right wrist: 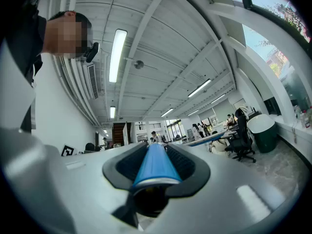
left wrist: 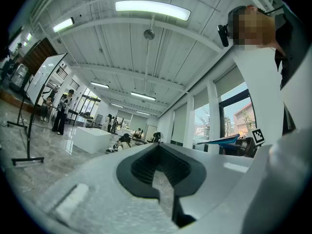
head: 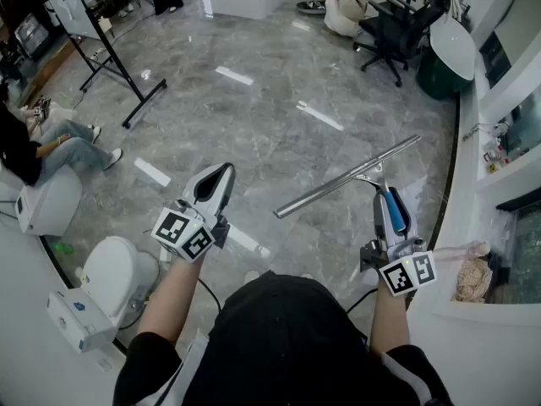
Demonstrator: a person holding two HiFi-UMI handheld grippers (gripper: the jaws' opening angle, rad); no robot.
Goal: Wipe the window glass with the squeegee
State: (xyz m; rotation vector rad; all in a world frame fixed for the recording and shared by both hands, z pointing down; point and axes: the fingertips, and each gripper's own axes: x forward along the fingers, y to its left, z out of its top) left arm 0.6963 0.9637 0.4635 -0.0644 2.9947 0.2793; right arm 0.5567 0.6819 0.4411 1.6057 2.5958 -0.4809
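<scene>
Right claw [head: 391, 205] clamps the squeegee [head: 347, 177] handle; left claw [head: 221, 172] is closed on nothing.

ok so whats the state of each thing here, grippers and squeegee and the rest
left gripper, shut, nothing between its jaws
right gripper, shut on the squeegee's blue handle
squeegee, held up in the air over the floor, blade touching nothing
window glass, not touched by the blade
office chair, upright, nobody in it
</scene>
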